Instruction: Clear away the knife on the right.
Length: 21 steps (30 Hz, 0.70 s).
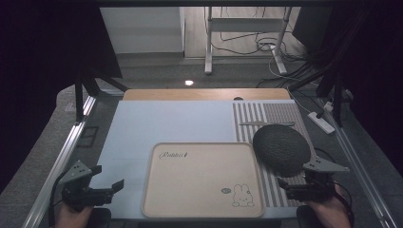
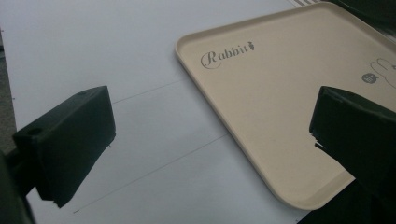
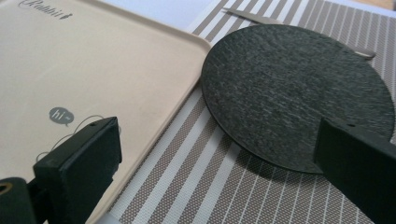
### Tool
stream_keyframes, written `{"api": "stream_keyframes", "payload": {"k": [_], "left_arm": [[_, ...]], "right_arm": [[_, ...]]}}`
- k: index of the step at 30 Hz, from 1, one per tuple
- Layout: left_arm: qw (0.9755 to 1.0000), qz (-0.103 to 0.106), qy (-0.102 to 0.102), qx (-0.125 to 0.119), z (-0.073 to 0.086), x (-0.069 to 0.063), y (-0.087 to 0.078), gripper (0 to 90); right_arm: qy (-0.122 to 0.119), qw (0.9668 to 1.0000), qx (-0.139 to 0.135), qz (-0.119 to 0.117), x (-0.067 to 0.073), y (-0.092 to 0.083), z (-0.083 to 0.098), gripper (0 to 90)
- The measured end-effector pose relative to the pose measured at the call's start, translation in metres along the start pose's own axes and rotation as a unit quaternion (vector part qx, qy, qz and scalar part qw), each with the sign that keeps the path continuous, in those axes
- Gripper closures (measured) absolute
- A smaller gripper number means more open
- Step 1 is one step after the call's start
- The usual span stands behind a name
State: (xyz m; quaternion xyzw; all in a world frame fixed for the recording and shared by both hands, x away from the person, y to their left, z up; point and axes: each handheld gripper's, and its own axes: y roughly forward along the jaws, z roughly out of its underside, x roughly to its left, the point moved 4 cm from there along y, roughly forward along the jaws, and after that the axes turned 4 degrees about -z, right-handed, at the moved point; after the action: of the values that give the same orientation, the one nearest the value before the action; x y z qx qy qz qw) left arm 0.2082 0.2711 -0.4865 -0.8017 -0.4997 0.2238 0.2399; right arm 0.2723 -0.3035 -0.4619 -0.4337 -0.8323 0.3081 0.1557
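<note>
Your left gripper (image 1: 107,183) sits at the table's (image 1: 142,123) near left corner, jaws spread wide. Your right gripper (image 1: 285,186) sits at the near right corner, jaws apparently just as wide, both hands low.

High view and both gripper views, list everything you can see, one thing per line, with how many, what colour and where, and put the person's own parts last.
Tray: one, beige, printed with "Rabbit" and a rabbit drawing, near middle of the table, nothing on it.
Round mat: one, dark grey, on the striped placemat, just right of the tray.
Striped placemat: one, grey-brown and white, right side of the table.
Thin flat strip: one, grey, on the placemat beyond the round mat; what it is I can't tell.
Table sheet: one, pale blue, under the tray.
Power strip: one, white, on the floor to the right.
Left gripper: one, black, near left, jaws open.
Right gripper: one, black, near right, jaws open.
</note>
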Motion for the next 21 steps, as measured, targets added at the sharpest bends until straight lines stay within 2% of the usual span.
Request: {"api": "stream_keyframes", "payload": {"k": [16,21], "left_arm": [[1.0000,-0.001,-0.001,0.007,0.0000,0.0001,0.0014,0.8],[1.0000,-0.001,-0.002,0.008,0.0000,0.0001,0.0015,0.9]], "right_arm": [[0.006,0.9999,0.008,-0.008,-0.0010,0.0013,0.0002,1.7],[0.002,0.9999,0.009,-0.009,0.0000,0.0016,0.0001,1.7]]}}
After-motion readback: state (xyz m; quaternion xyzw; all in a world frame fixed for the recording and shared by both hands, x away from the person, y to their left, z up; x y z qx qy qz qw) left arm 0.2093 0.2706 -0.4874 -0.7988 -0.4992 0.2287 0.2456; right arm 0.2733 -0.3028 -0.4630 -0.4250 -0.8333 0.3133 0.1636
